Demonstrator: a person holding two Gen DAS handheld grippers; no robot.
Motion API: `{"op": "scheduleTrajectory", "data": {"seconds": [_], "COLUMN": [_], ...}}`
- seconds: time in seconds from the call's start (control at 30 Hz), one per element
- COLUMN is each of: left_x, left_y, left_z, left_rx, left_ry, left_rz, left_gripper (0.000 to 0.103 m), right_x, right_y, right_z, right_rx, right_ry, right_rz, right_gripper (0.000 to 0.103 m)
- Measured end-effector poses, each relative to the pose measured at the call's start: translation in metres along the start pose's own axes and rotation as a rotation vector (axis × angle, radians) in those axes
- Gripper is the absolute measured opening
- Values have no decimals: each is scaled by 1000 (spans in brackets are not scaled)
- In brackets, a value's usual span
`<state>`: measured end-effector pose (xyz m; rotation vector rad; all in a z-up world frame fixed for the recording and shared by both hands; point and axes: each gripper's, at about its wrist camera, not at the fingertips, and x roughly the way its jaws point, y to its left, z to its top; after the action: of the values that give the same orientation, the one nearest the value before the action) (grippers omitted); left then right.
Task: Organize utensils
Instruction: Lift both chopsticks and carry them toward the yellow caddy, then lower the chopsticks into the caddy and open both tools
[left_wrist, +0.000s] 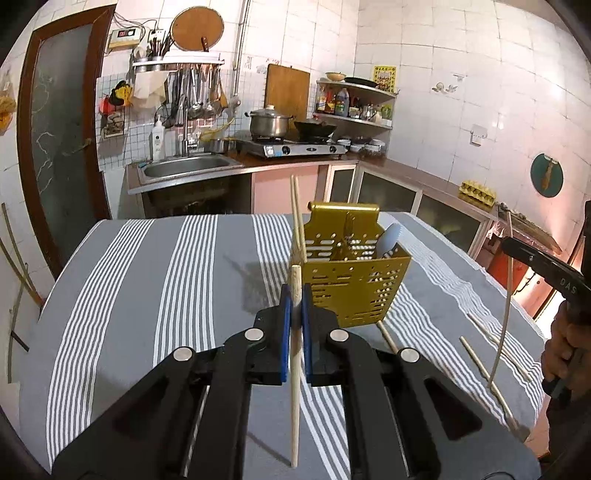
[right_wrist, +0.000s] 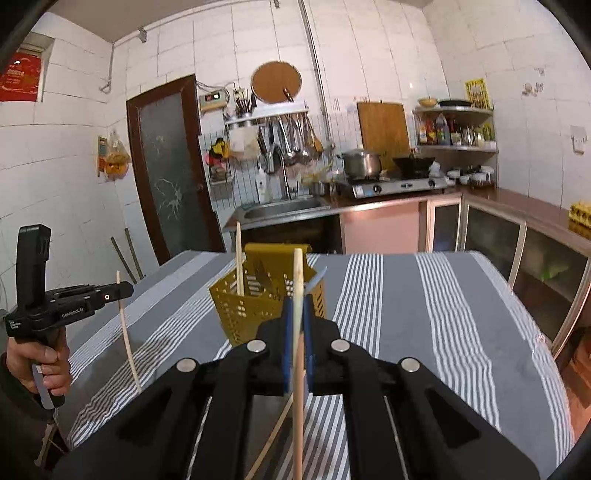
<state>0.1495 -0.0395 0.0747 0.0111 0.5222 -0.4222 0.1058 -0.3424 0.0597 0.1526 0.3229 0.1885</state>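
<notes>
A gold perforated utensil holder (left_wrist: 354, 284) (right_wrist: 255, 306) stands on the striped tablecloth. One chopstick (left_wrist: 296, 214) (right_wrist: 239, 258) stands in its left compartment and a white spoon (left_wrist: 388, 240) leans in another. My left gripper (left_wrist: 295, 299) (right_wrist: 127, 290) is shut on an upright wooden chopstick (left_wrist: 294, 387) (right_wrist: 127, 336), above the table and in front of the holder. My right gripper (right_wrist: 297, 310) (left_wrist: 508, 243) is shut on another upright chopstick (right_wrist: 297, 398) (left_wrist: 506, 302), to the right of the holder. Several loose chopsticks (left_wrist: 487, 373) lie on the cloth at the right.
The table (left_wrist: 147, 295) carries a grey and white striped cloth. Behind it are a steel sink (left_wrist: 184, 168), a gas stove with a pot (left_wrist: 269, 123) and a wok, and glass-door cabinets (right_wrist: 491, 236). A person's hand (right_wrist: 48, 362) holds the left gripper's handle.
</notes>
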Motion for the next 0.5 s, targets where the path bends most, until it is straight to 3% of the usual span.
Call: {"op": "scheduleTrajectory", "data": {"seconds": [0.17,0.5], "left_x": [-9,-18], "left_y": [-10,-32], "left_z": [13,71], "left_rx": [20,101], "left_ry": [-38,-159], "left_rz": [-18,-34], "left_gripper": [4,4], "right_x": [-9,-26], "right_y": [7,25], "right_z": [19,81], "right_rx": [-33,-103], "right_ry": [-65,-235], "right_rz": [-9,-21], "right_gripper": [6,6]}}
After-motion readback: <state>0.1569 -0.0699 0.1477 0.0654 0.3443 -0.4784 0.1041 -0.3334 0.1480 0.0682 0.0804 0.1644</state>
